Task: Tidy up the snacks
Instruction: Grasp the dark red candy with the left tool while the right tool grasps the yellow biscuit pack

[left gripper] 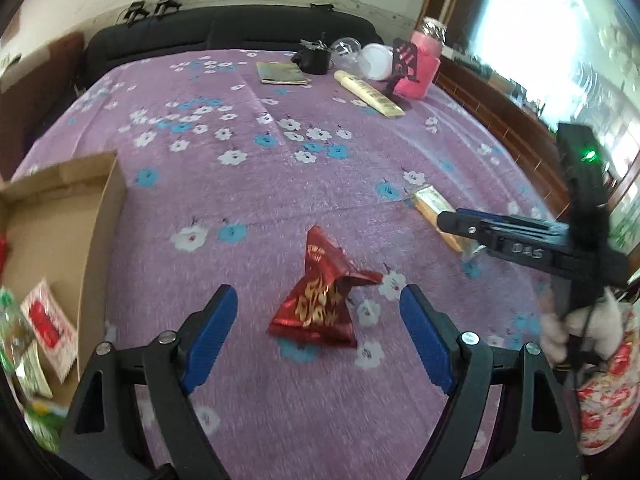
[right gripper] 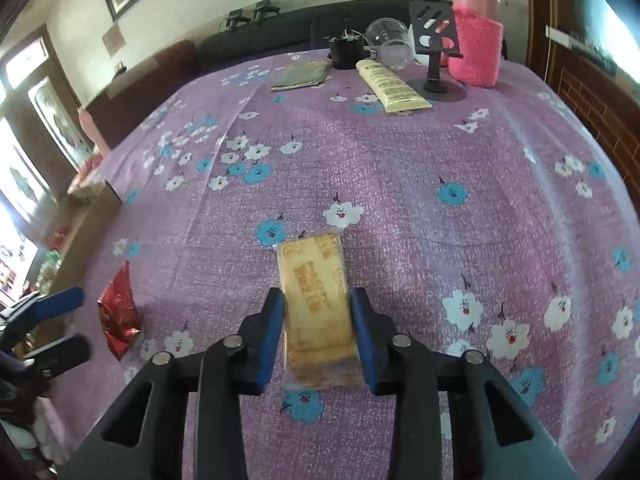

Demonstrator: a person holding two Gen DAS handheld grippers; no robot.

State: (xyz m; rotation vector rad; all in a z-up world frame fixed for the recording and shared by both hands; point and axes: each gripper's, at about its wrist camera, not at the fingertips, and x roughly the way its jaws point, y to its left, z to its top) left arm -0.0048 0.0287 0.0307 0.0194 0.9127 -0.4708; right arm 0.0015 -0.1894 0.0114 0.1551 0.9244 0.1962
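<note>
A crumpled red foil snack packet [left gripper: 318, 296] lies on the purple flowered cloth, straight ahead of my left gripper [left gripper: 318, 304], whose jaws stand wide open on either side of it, not touching. It also shows in the right wrist view [right gripper: 118, 312]. My right gripper [right gripper: 318, 300] is shut on a yellow wrapped cake bar [right gripper: 314, 300], which rests on the cloth. In the left wrist view that gripper [left gripper: 452, 220] and the bar [left gripper: 432, 208] sit at the right. A cardboard box [left gripper: 102, 216] with several snack packets [left gripper: 48, 320] inside stands at the left.
At the far edge stand a pink-sleeved bottle [right gripper: 476, 36], a black phone stand [right gripper: 434, 52], a cream tube [right gripper: 390, 86], a clear cup [right gripper: 390, 40], a black pot [right gripper: 346, 50] and a flat green packet [right gripper: 302, 76]. A dark sofa [left gripper: 224, 36] lies behind.
</note>
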